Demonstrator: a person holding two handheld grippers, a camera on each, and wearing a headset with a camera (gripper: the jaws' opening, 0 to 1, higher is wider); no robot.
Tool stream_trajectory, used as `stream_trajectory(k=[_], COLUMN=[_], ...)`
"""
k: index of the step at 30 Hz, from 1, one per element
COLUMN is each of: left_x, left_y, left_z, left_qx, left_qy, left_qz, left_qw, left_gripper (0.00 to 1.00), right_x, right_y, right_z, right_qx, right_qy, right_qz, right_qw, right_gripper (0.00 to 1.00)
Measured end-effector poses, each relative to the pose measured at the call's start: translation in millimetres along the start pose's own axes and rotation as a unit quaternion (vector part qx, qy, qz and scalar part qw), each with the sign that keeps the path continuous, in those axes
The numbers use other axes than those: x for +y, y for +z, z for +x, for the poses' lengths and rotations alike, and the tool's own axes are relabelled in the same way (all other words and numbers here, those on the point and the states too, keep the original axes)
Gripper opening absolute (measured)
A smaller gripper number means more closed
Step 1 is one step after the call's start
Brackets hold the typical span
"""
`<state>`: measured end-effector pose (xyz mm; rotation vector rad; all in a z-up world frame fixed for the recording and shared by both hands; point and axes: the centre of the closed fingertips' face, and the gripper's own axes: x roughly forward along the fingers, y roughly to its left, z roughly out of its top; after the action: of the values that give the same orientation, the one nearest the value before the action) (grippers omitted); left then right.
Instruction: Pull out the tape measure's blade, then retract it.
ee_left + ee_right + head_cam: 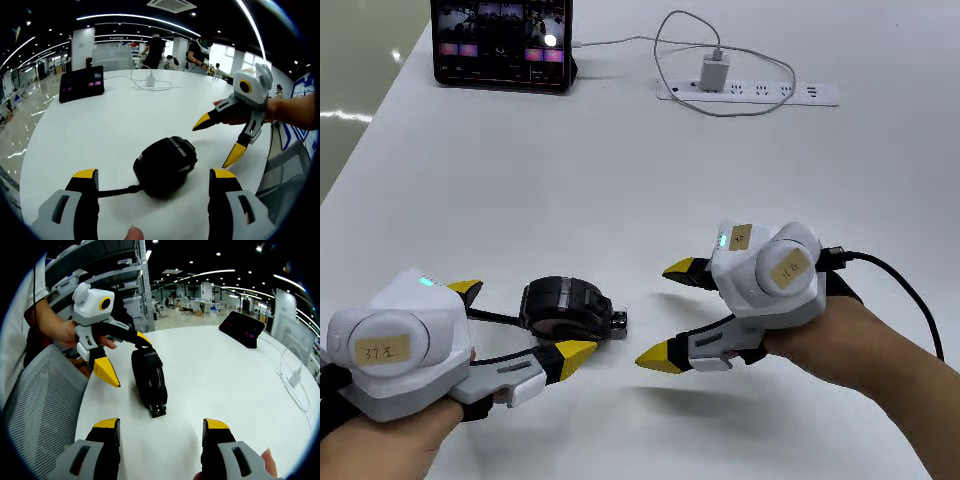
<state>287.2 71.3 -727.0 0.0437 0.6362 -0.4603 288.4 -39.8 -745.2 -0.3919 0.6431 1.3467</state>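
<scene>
Head view: the white counter (620, 160) lies broad and bare ahead, its left edge running past a dark tablet (502, 40), with a white power strip (750, 92) at the far side. The left hand-held gripper (526, 318) is spread wide around a black round-cased tape measure (565, 305) near the front. The right hand-held gripper (655, 314), also wide apart and holding nothing, hovers just beside its hook end. Left gripper view: bare counter shows between the case and each jaw, and a black lanyard (117, 191) reaches the left one. Right gripper view: the blade sits wound in, with just the hook showing.
</scene>
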Motion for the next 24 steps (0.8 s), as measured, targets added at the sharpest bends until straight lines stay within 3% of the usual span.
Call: stream_trajectory(k=[9, 24], left_x=[-7.1, -6.5], left_y=[0.7, 2.2], left_z=[-7.3, -19.5], left_qx=[0.001, 0.003], left_qy=[-0.03, -0.049], left_qz=[0.035, 0.061], left_qw=[0.9989, 0.9969], left_gripper=[0.92, 0.92], right_x=[-2.9, -0.9], right_y=[-5.7, -6.3], right_z=[-17.2, -43.2], right_qx=[-0.007, -0.021], right_qy=[-0.022, -0.053], right_qz=[0.014, 0.031], right_qw=[0.9996, 0.9979], right_gripper=[0.72, 0.8])
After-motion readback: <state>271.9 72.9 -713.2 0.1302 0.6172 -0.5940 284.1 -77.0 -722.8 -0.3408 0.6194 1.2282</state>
